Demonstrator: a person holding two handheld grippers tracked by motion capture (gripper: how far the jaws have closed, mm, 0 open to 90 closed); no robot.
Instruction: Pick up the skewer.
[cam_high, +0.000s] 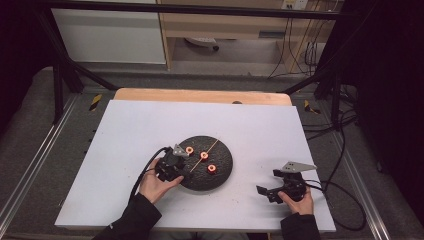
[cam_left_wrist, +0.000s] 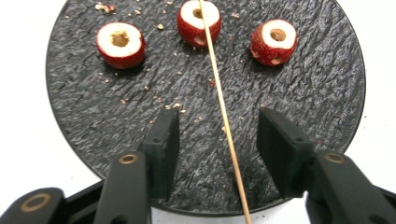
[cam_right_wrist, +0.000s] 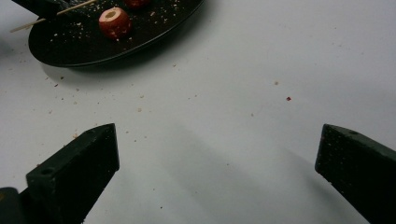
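The left gripper (cam_left_wrist: 218, 135) hangs low over the near edge of the dark round plate (cam_left_wrist: 84, 121), its two black jaws partly apart with the thin wooden skewer (cam_left_wrist: 223, 112) lying between them. The right-hand pad is just beside the stick and the left-hand pad clearly apart from it, so nothing is pinched. The skewer lies flat across the plate, running from its near rim past the jaws to the far side, where it crosses the middle hawthorn piece (cam_left_wrist: 198, 21). Two more cored red pieces sit in the same far row: one to the left (cam_left_wrist: 120, 44) and one to the right (cam_left_wrist: 274, 41). Crumbs are scattered over the slate-like surface around them. In the high view the plate (cam_high: 222, 172) rests near the middle of the white table (cam_high: 150, 125). The right gripper (cam_high: 274, 190) is well apart to the right, near the table's near edge, jaws spread wide over bare tabletop and holding nothing.
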